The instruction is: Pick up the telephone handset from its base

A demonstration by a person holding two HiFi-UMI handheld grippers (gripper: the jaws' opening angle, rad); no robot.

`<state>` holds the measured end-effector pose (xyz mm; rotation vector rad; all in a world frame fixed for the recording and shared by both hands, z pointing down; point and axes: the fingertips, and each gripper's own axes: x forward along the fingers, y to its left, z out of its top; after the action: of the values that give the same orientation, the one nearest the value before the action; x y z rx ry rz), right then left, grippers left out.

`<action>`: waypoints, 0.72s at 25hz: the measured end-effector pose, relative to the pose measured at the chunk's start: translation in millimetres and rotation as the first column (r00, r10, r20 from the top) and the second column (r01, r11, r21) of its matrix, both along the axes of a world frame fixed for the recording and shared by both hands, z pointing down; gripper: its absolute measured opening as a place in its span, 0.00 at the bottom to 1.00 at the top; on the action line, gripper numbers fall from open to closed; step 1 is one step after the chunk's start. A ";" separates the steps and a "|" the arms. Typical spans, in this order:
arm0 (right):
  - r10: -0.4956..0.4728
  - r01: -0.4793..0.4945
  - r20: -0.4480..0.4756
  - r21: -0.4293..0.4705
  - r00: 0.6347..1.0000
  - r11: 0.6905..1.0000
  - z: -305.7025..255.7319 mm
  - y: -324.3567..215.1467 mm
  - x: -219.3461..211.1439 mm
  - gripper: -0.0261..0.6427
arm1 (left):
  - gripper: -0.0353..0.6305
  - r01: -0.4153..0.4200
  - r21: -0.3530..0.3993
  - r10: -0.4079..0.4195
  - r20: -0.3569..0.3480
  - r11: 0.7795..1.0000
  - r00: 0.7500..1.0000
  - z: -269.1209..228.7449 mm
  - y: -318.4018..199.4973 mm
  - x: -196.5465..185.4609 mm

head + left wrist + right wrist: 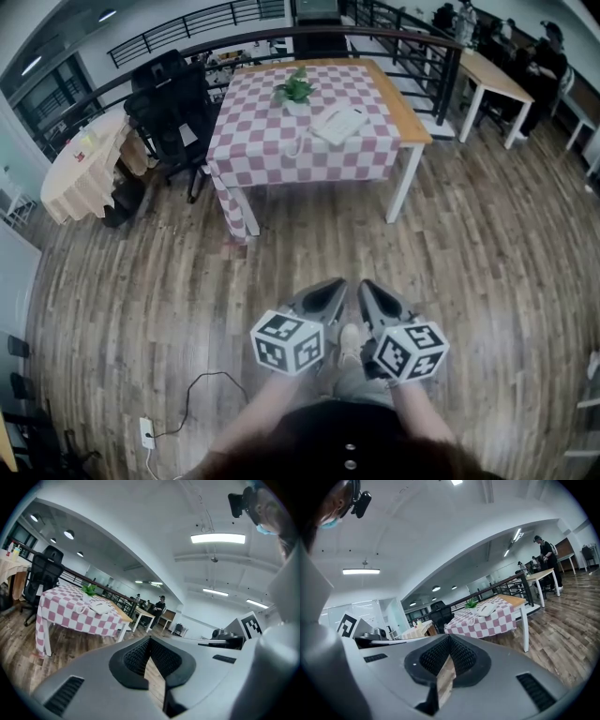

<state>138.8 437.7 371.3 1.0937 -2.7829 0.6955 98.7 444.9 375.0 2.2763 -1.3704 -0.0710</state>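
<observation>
Checkered table is well ahead of me across the wood floor. My left gripper and right gripper are both pinched closed, nothing in them. The white telephone is up on the table, just beside the plant.

Table: ahead of you stands a wooden-topped table on white legs; a pink-and-white checked cloth covers most of it; a bare wooden strip shows along the right edge
On the cloth: a small potted plant toward the far side; the white telephone just beside it, nearer you; its cord trails left
Floor: wooden planks under you; a white power strip with a dark cable lies at your left
</observation>
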 end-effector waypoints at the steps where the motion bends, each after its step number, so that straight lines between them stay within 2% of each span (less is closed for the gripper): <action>1: 0.001 -0.001 0.002 0.004 1.000 1.000 -1.2 -15.0 -1.1 0.06 | 0.06 0.000 0.003 0.000 0.003 1.000 1.000 -0.6 -14.2 -2.0; 12: -0.043 0.043 -0.001 0.013 0.999 0.999 -16.9 -185.1 -15.2 0.06 | 0.06 0.019 0.022 -0.019 0.021 1.000 1.000 -18.2 -184.1 -16.3; 18: -0.035 0.035 0.013 0.023 0.999 0.999 -17.6 -260.5 -13.8 0.06 | 0.06 0.028 0.025 -0.029 0.026 0.999 0.999 -16.1 -253.3 -16.6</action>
<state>125.0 177.1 353.6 1.0453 -2.8202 0.6719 82.1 191.6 358.9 2.2860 -1.4233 -0.0681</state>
